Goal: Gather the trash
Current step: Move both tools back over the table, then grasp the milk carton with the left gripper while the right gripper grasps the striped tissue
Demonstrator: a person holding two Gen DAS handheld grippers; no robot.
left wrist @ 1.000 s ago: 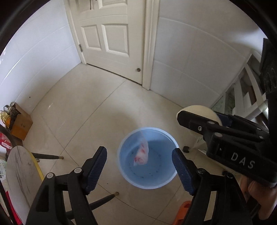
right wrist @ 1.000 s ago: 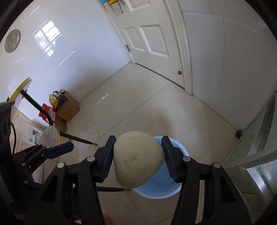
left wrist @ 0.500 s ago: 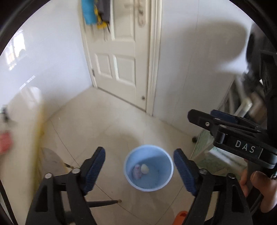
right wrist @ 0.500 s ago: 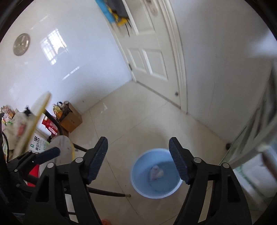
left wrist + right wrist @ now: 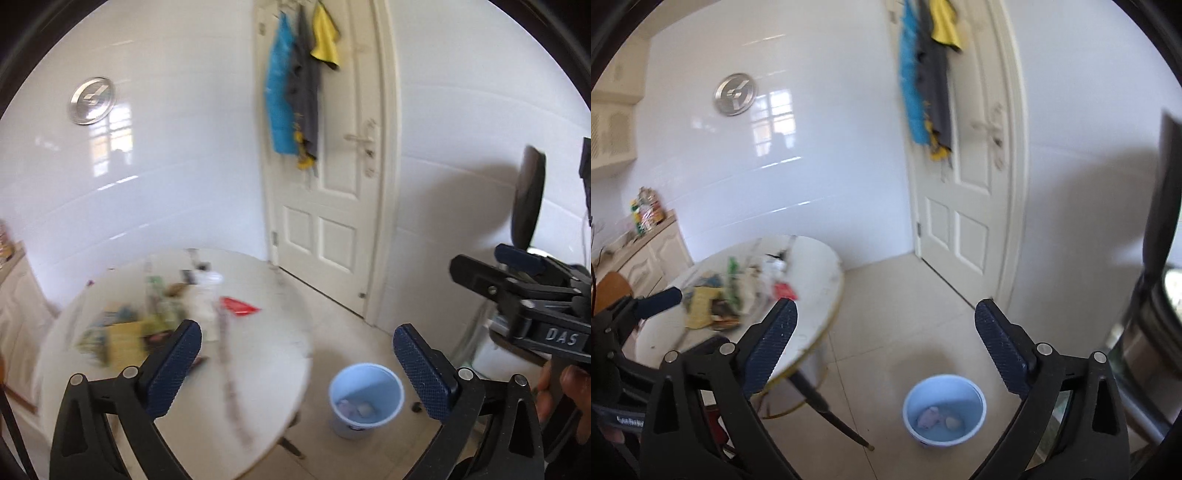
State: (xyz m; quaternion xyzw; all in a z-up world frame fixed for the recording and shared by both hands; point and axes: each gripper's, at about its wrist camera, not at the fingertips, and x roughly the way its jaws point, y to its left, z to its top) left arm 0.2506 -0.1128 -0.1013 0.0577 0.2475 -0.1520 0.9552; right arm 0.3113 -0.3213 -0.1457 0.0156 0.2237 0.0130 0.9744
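Observation:
A light blue bin (image 5: 364,395) stands on the tiled floor right of the table; it also shows in the right wrist view (image 5: 943,410). Crumpled pale trash (image 5: 938,419) lies in its bottom. My left gripper (image 5: 297,363) is open and empty, high above the table edge and bin. My right gripper (image 5: 884,345) is open and empty, above the floor left of the bin; its body shows at the right of the left wrist view (image 5: 524,306). A blurred heap of wrappers and packets (image 5: 155,314) with a red piece (image 5: 238,306) lies on the round white table (image 5: 258,354).
A white door (image 5: 332,206) with blue, grey and yellow cloths hanging on it (image 5: 295,96) is behind the bin. A cabinet with bottles (image 5: 646,240) stands far left. The table's black legs (image 5: 827,413) slant toward the bin. A dark appliance edge (image 5: 1160,258) is at right.
Both grippers have risen and tilted up away from the bin, bringing the table and upper door into view. One second ago the right gripper held a pale round object, which lies in the bin now.

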